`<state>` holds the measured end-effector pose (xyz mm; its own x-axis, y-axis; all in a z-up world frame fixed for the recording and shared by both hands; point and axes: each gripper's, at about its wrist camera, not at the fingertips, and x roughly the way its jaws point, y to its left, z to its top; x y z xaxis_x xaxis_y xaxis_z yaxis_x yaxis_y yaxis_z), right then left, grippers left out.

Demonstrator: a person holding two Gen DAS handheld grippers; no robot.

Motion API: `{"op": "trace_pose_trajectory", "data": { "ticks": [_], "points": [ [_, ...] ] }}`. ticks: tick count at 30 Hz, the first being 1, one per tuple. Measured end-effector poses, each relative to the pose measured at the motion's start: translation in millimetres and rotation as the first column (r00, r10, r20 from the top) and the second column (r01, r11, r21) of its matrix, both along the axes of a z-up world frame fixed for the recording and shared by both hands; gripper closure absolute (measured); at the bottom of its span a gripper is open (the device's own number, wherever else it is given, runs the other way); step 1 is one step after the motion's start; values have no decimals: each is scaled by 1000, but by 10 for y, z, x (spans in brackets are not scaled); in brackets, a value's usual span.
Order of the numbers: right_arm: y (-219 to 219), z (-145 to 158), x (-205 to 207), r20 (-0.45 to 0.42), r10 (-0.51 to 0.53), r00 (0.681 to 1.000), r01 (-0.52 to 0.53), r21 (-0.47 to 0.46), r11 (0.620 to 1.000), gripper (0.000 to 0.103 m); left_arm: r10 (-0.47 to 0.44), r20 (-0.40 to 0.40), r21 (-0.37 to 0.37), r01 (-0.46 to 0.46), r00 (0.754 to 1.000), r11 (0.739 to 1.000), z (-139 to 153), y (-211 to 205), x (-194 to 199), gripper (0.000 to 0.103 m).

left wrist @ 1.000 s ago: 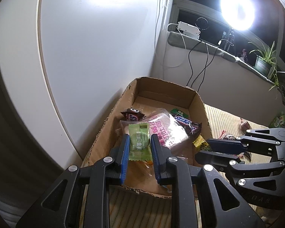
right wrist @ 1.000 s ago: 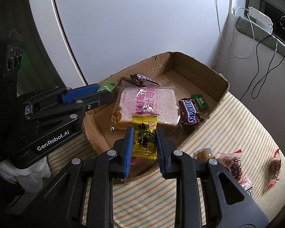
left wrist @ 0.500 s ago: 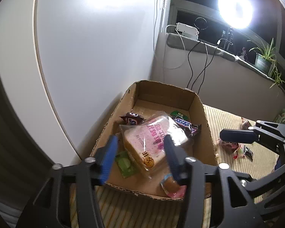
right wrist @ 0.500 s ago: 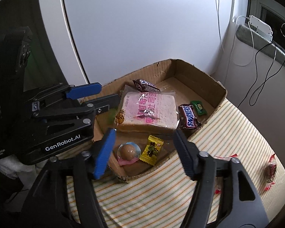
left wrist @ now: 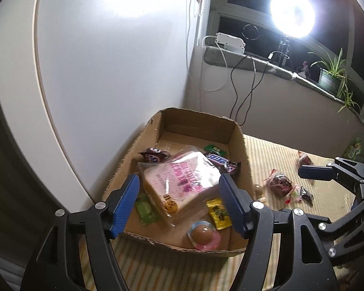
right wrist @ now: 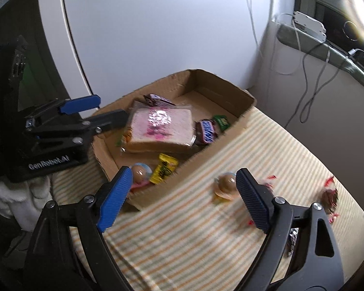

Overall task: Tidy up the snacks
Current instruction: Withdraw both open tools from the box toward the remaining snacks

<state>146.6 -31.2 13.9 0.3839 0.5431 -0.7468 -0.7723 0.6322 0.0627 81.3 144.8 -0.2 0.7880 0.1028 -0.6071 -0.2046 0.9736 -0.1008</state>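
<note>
A cardboard box (left wrist: 243, 145) on a striped cloth holds a bagged bread slice (left wrist: 179, 181), two Snickers bars (left wrist: 222, 162), a green candy (left wrist: 145, 208), a yellow candy (left wrist: 218, 214) and a pink jelly cup (left wrist: 202, 235). My left gripper (left wrist: 179, 194) hovers over the box's near end. Its jaws are opening, with nothing between the pads. My right gripper (right wrist: 184, 184) hangs over the box's near wall (right wrist: 206, 152) and the cloth. Its jaws are also opening and hold nothing. A second jelly cup (right wrist: 227, 184) lies on the cloth beside its right finger (right wrist: 252, 198).
Loose wrapped candies (left wrist: 281, 183) lie on the cloth (right wrist: 279, 145) right of the box, and a green packet (left wrist: 354, 146) lies farther off. A white panel (left wrist: 109, 72) stands just left of the box. Behind are a windowsill with cables (left wrist: 242, 84), a bright lamp and a plant.
Both grippers went from shut to wide open. The green candy left my left gripper and the yellow one my right; both now lie in the box. The right gripper shifted right, toward the cloth.
</note>
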Motion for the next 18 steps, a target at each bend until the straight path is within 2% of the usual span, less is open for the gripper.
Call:
{"op": "trace_pose_trajectory", "data": {
  "ticks": [10, 18],
  "points": [
    [-695, -82, 38, 13, -97, 995, 97, -4, 995, 14, -73, 7, -8, 73, 997, 997, 30, -350, 45, 35],
    [-1182, -251, 75, 31, -131, 991, 133, -77, 988, 14, -158, -11, -27, 158, 987, 987, -52, -747, 195, 35]
  ]
}}
